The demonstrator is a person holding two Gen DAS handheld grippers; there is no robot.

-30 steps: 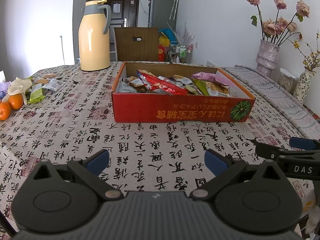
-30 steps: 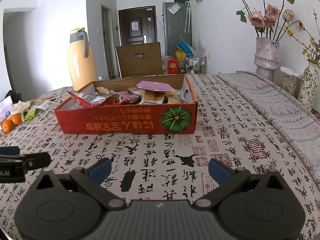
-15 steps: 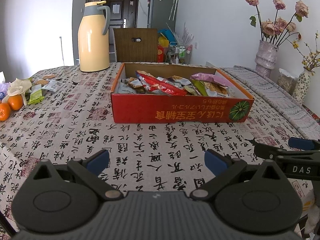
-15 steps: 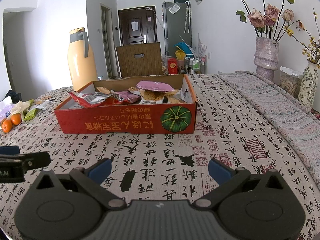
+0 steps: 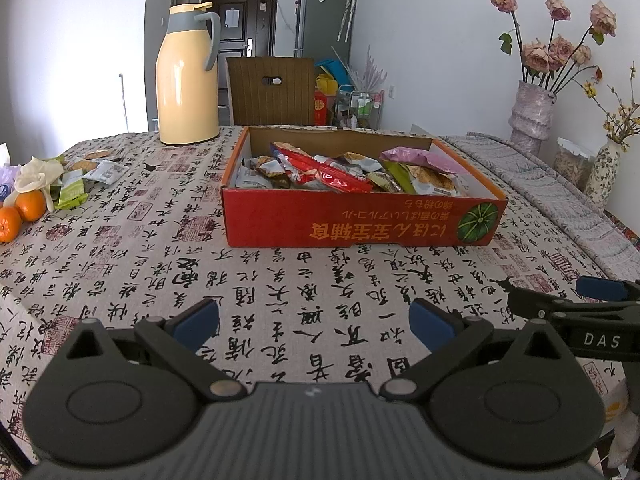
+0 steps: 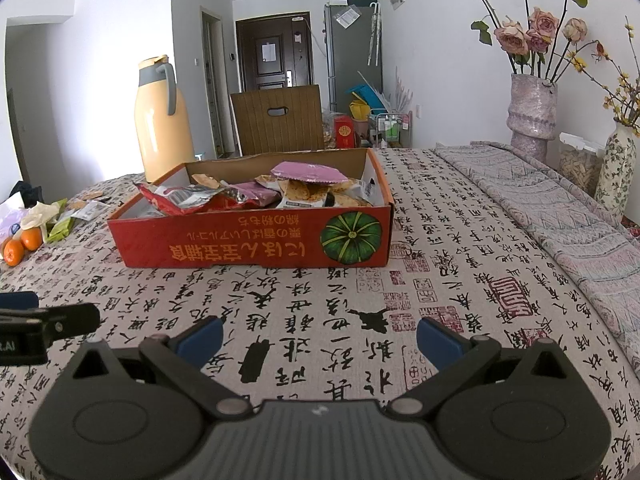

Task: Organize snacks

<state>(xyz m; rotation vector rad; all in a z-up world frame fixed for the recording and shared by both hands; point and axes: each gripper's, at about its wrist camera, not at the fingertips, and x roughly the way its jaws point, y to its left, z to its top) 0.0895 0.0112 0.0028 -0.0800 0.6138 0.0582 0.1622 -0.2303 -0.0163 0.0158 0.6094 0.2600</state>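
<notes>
The left hand-held gripper (image 5: 314, 322) hovers low over the bench (image 5: 120, 256) with its two blue-padded fingers spread wide apart and nothing between them; the right hand-held gripper (image 6: 320, 334) is in the same state, fingers apart and empty, above bare cloth nearer the bench's right side. Each unit appears in the other's view only in part: the right one enters the left wrist view at the right edge as a black finger with a blue tip (its body is cut off by the frame), and the left one enters the right wrist view at the left edge in the same manner. The red cardboard box (image 5: 360, 226) stands on the bench ahead of both grippers, well apart from their fingertips; the snack packets (image 5: 340, 170) lie heaped inside it, overlapping so that individual packets and their printing are hard to make out; a pink packet (image 6: 308, 172) lies on top toward the box's right end. Further loose packets (image 5: 86, 172) lie at the bench's left side next to two oranges (image 5: 20, 214), partly cut off by the frame edge. A yellow thermos jug (image 5: 186, 80) stands behind the box's left corner; a vase of dried roses (image 6: 532, 110) stands at the far right.
</notes>
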